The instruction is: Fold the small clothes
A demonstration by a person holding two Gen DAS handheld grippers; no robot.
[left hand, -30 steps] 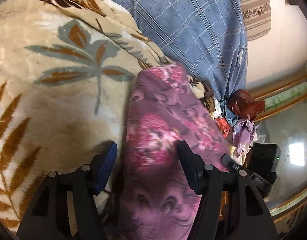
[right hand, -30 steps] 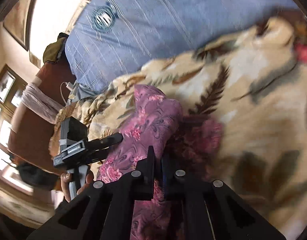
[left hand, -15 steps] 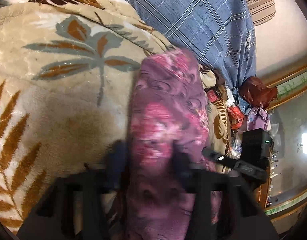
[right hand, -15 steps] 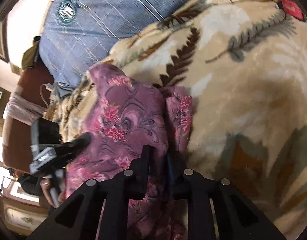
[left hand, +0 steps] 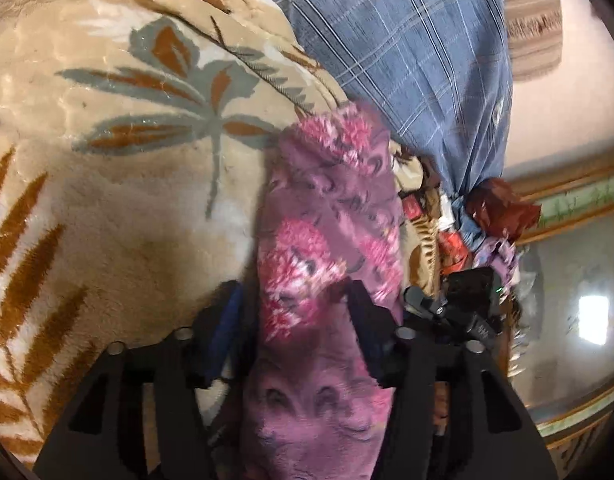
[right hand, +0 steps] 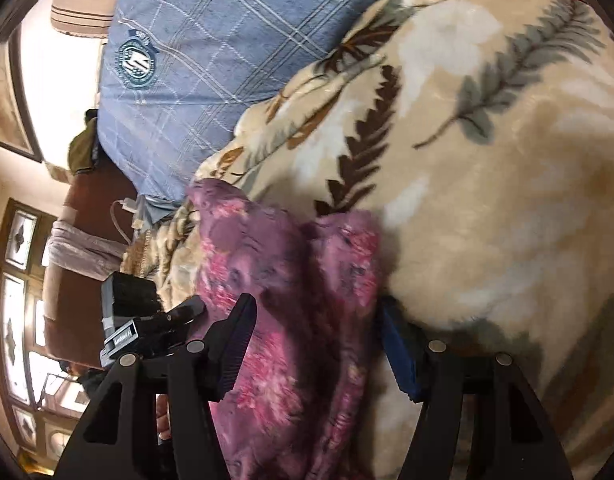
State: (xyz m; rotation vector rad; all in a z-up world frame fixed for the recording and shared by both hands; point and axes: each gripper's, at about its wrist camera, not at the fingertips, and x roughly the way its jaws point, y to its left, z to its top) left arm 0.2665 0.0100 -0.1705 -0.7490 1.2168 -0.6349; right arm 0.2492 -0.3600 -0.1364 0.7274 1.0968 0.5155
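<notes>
A purple cloth with pink flowers (left hand: 327, 220) lies folded into a narrow strip on a beige leaf-patterned blanket (left hand: 127, 200). My left gripper (left hand: 297, 322) straddles its near end. The jaws are opening, the cloth lies between them, and the pads stand off it. In the right wrist view the same cloth (right hand: 267, 260) runs between the fingers of my right gripper (right hand: 315, 340), whose jaws are also opening and no longer pinch it. Each gripper shows in the other's view: the right gripper (left hand: 459, 312) beside the cloth's right edge, the left gripper (right hand: 147, 324) at its left.
A blue plaid pillow (left hand: 407, 60) (right hand: 207, 60) lies beyond the blanket (right hand: 487, 200). A heap of small bags and rags (left hand: 499, 208) sits past the cloth's far right. A brown chair (right hand: 87, 220) and a wooden window frame (right hand: 15, 280) stand at the left.
The left jaws closed over the cloth half a second ago and have spread again. The right gripper, shut before, came down and has opened wide around the cloth.
</notes>
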